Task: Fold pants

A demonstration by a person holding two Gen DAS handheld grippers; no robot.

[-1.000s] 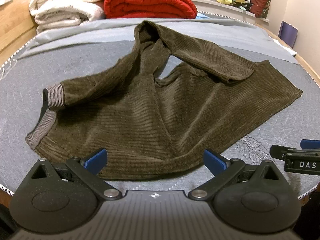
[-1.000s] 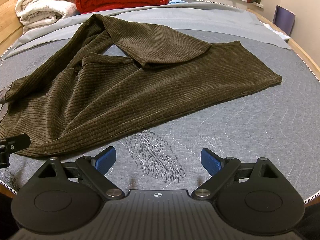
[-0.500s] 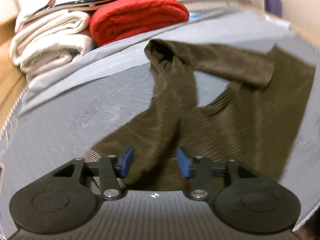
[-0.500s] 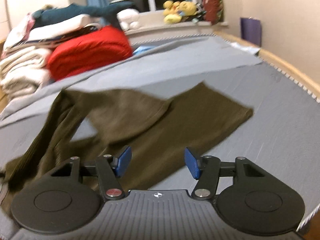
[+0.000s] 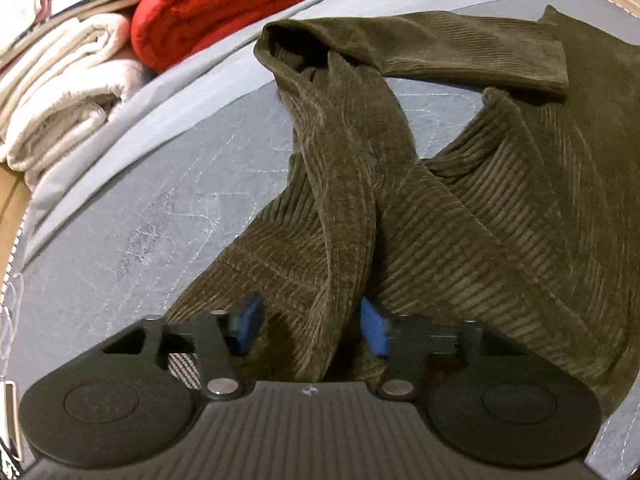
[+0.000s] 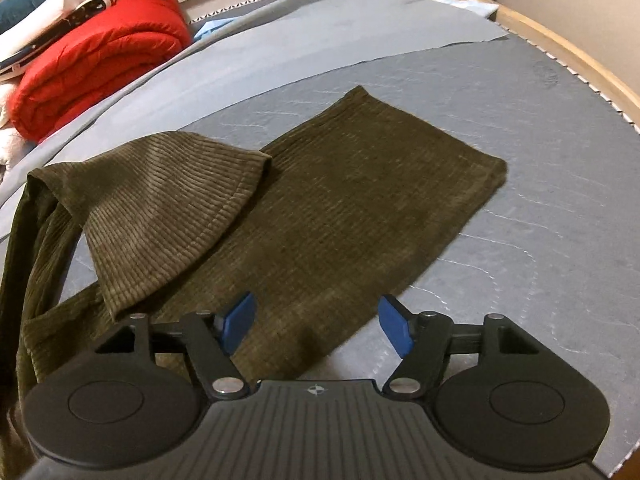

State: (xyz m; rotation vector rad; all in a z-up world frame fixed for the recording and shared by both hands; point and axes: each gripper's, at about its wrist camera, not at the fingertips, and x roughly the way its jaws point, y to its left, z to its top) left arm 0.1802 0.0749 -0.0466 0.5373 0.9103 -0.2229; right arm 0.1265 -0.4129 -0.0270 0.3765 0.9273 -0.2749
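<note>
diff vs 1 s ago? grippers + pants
Both grippers moved in over the pants. The left gripper narrowed its fingers around a raised fold near the waistband, not yet clamped. The right gripper narrowed slightly, open above the flat leg. Pants layout and red blanket unchanged.

Bare grey mattress [image 6: 540, 184] at right of the right wrist frame offers open passage; red blanket [image 5: 224, 4] and white towels [image 5: 56, 92] block the upper left; the pants [image 5: 500, 208] bunch into a raised twisted ridge at centre of the left wrist frame.

Both wrist views low, close, facing forward; share pants [image 5: 460, 208] [image 6: 340, 208], red blanket [image 5: 224, 4] [image 6: 92, 60].
</note>
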